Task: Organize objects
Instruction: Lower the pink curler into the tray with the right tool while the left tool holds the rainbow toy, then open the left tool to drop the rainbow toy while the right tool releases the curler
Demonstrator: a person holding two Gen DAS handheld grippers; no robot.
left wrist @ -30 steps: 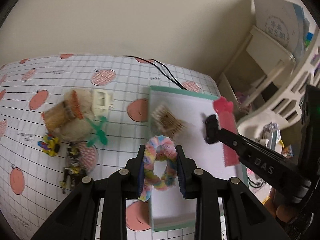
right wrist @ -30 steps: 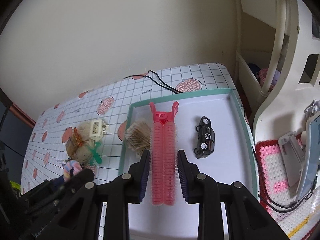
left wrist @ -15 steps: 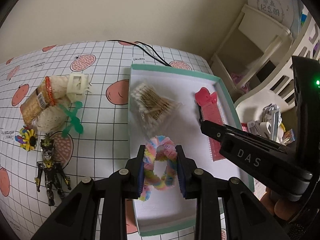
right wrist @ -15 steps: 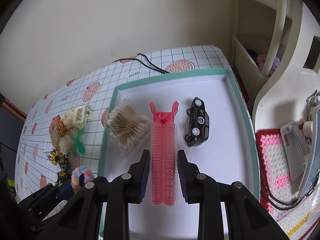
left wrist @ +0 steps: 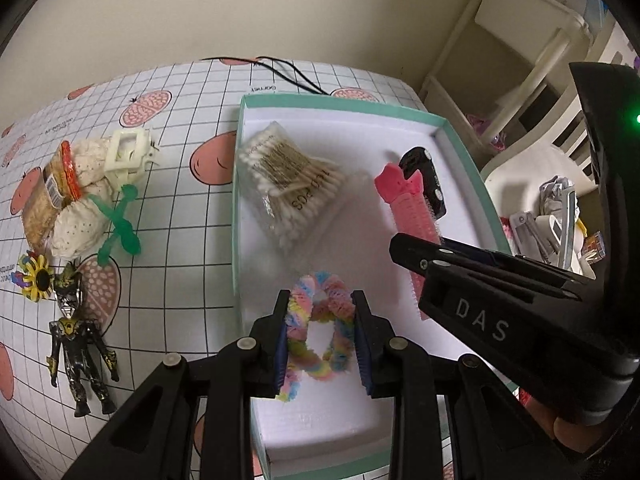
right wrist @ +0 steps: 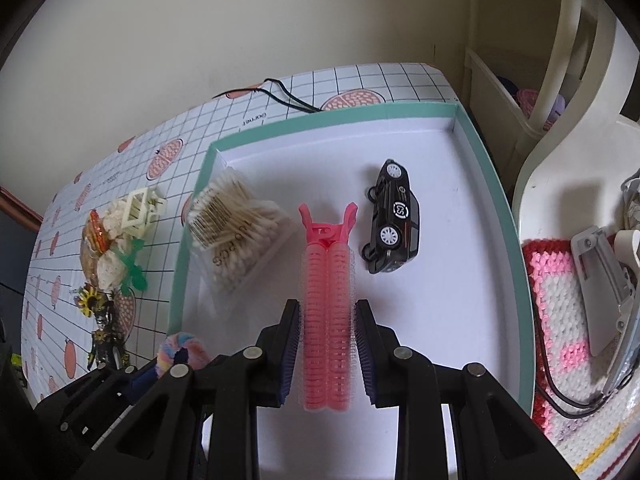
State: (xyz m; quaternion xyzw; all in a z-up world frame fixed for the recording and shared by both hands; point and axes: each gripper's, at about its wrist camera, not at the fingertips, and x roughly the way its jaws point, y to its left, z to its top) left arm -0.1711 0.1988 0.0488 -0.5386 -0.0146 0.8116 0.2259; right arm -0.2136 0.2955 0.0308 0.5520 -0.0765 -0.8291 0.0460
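A white tray with a green rim (left wrist: 340, 105) (right wrist: 320, 117) lies on the gridded cloth. My left gripper (left wrist: 320, 320) is shut on a pastel fluffy scrunchie (left wrist: 316, 300), held over the tray's near left part. In the right wrist view the scrunchie (right wrist: 184, 346) shows at the lower left. My right gripper (right wrist: 327, 320) is shut on a pink hair roller clip (right wrist: 328, 280) (left wrist: 408, 204) over the tray's middle. A bag of cotton swabs (left wrist: 290, 178) (right wrist: 236, 228) and a black toy car (right wrist: 394, 218) lie in the tray.
Left of the tray lie a cream hair claw (left wrist: 128, 152), wrapped snack bags (left wrist: 68, 200), a green clip (left wrist: 118, 228), a flower toy (left wrist: 38, 278) and a black figurine (left wrist: 78, 344). A black cable (left wrist: 288, 74) runs behind. White shelving (right wrist: 560, 80) and a crocheted mat (right wrist: 568, 312) are on the right.
Both grippers have moved forward and down over the tray with their loads, so the tray looms larger. The scrunchie now hangs inside the tray's edge.
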